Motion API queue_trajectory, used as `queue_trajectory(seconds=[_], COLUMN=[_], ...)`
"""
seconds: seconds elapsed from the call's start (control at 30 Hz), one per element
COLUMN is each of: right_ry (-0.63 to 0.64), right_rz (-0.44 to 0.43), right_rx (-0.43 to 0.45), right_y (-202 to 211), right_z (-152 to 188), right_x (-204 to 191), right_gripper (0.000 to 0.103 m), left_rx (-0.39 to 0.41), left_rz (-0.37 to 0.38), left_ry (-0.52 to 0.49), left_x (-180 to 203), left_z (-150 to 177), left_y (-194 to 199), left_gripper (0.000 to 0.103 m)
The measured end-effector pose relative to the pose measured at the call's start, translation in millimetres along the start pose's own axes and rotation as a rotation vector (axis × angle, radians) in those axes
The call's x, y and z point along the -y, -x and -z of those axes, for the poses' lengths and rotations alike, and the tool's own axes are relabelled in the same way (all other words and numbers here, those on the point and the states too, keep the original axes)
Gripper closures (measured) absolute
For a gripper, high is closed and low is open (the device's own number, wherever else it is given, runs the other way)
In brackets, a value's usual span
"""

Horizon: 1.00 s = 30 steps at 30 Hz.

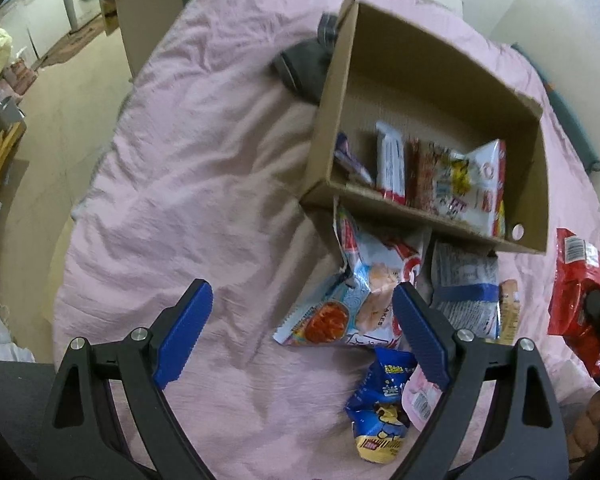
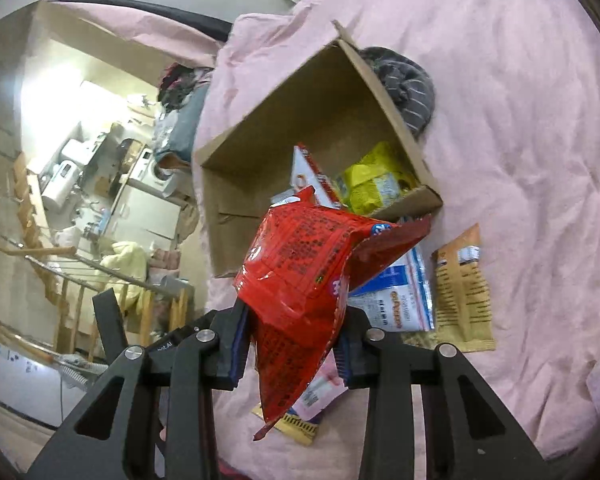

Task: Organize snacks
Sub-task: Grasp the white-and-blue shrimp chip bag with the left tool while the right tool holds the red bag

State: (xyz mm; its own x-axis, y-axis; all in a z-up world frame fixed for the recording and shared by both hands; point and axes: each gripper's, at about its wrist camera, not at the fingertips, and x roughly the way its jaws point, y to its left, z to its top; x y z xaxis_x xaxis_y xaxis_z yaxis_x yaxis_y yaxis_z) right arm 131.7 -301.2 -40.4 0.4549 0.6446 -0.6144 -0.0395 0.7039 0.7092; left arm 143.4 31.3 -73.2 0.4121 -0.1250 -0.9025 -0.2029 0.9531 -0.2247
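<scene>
A red packet (image 2: 300, 276) is grasped by the right gripper (image 2: 292, 344), its crumpled body pinched between the blue pads and held clear of the bed (image 2: 540, 160), just in front of the box (image 2: 260, 128). The step in hand is judged to be the carrying of this packet to the box. Several snacks are already stood in the box along its near wall, among them a yellow packet (image 2: 374, 184); the far half of the box floor is seen bare.

The left gripper (image 1: 304, 328) is held released, nothing between its jaws, above the loose snacks lying on the bed just short of the box: a pale blue packet (image 1: 340, 300), a silver packet (image 1: 466, 292) and, farther from the box, a dark blue packet (image 1: 384, 396).

For the next move, the red packet must be lifted over the near wall of the box and let go in the free space. A packet near the box could then be taken by the left gripper.
</scene>
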Motion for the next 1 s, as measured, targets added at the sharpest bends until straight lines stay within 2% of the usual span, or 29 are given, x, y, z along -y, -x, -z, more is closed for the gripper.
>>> queue_trajectory(seconds=[0.2, 0.53, 0.6, 0.67, 0.7, 0.77, 1.0], right_ry=[0.005, 0.01, 0.012, 0.014, 0.016, 0.021, 0.028], right_rz=[0.014, 0.04, 0.051, 0.058, 0.063, 0.07, 0.087], right_rx=[-0.009, -0.039, -0.043, -0.051, -0.054, -0.057, -0.059], right_y=[1, -1, -4, -6, -7, -9, -11], right_z=[-1, 1, 1, 2, 2, 2, 2], right_x=[5, 10, 10, 9, 9, 9, 10], right_gripper=[0.067, 0.067, 0.067, 0.067, 0.067, 0.067, 0.067], left_rx=[-0.131, -0.15, -0.142, -0.148, -0.152, -0.152, -0.131], left_rz=[0.015, -0.018, -0.011, 0.006, 0.008, 0.01, 0.028], left_ry=[-0.103, -0.136, -0.151, -0.159, -0.161, -0.165, -0.148], left_x=[34, 56, 60, 63, 65, 67, 68], left_z=[5, 5, 6, 8, 9, 9, 9], left_y=[-49, -80, -81, -80, -79, -75, -61], left_gripper=[0.013, 0.014, 0.021, 0.05, 0.056, 0.061, 0.063])
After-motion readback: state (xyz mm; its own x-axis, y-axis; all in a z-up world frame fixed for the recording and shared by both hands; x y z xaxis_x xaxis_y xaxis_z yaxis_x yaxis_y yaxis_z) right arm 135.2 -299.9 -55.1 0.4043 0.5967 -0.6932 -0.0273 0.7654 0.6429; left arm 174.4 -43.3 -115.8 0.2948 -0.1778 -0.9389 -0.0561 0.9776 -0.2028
